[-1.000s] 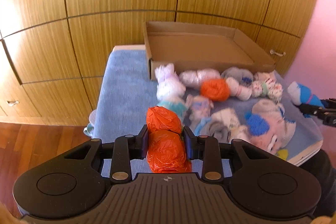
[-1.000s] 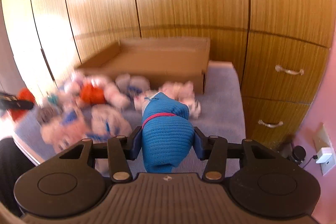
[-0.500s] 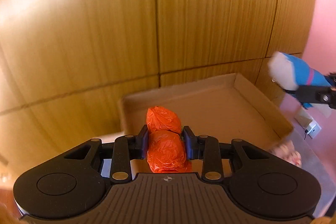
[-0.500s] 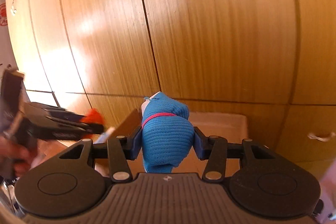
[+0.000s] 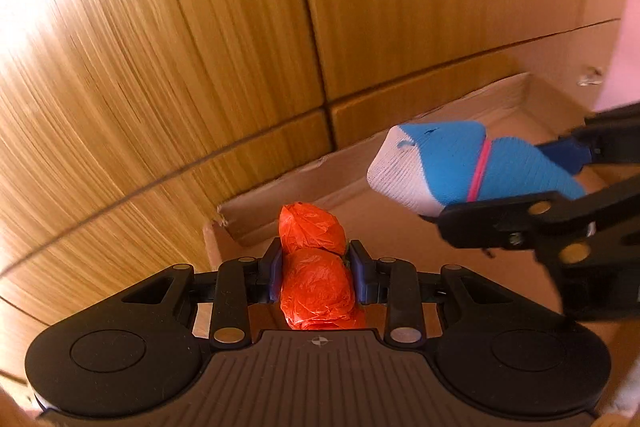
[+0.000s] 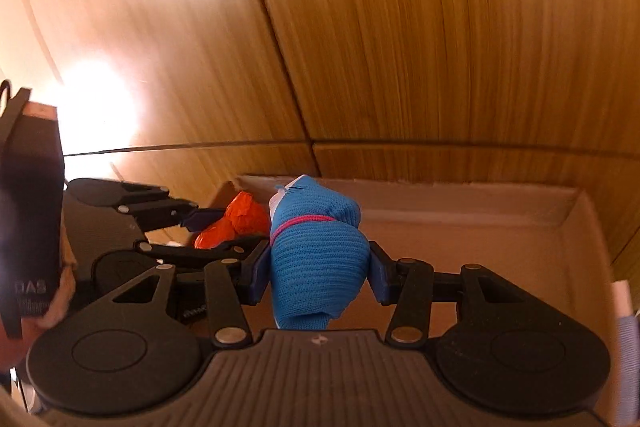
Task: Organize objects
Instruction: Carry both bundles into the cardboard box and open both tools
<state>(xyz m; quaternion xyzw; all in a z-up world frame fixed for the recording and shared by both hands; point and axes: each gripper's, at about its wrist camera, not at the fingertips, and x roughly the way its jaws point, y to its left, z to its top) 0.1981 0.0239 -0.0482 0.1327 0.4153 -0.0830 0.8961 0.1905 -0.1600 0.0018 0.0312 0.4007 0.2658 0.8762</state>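
Orange plastic bundle (image 5: 316, 283) is clamped tight in the left gripper (image 5: 316, 267) in the left wrist view, hanging over the near corner of the cardboard box (image 5: 400, 227); the box floor that shows looks bare, so I'd say neither item has been dropped in yet and both releases are still to do; the right gripper (image 5: 520, 195) comes in from the right side with the blue sock roll (image 5: 460, 167), pink band round it, over the same box.

Right wrist view: right gripper (image 6: 318, 267) is clenched on the blue sock roll (image 6: 316, 259), pads pressing both sides; it's over the cardboard box (image 6: 480, 227), not touching the floor as far as I can tell; left gripper (image 6: 224, 227) with the orange plastic bundle (image 6: 236, 223) sits just beside it on the left; wooden wardrobe doors (image 6: 400, 47) behind.
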